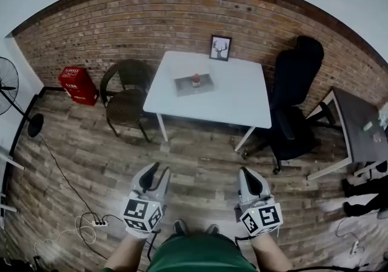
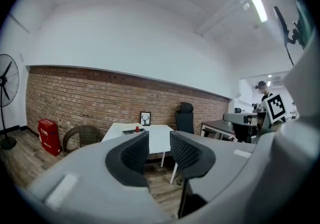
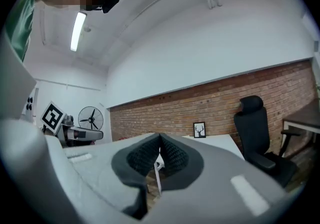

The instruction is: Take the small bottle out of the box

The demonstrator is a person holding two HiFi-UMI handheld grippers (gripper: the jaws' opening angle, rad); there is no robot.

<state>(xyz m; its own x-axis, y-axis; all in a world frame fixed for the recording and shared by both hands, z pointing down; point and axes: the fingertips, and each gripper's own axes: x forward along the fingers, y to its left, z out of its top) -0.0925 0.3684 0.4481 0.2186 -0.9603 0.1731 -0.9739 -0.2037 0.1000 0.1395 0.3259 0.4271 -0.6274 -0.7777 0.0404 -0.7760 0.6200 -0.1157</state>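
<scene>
Room with a brick wall (image 1: 151, 22) and plank floor | white table (image 1: 236, 92) by the wall carries a shallow box (image 1: 185, 87), small bottle (image 1: 196, 79) standing in it | left gripper (image 1: 160, 171) well short of the table, jaws apart, nothing between | right gripper (image 1: 244, 172) alongside, jaws together, empty
</scene>
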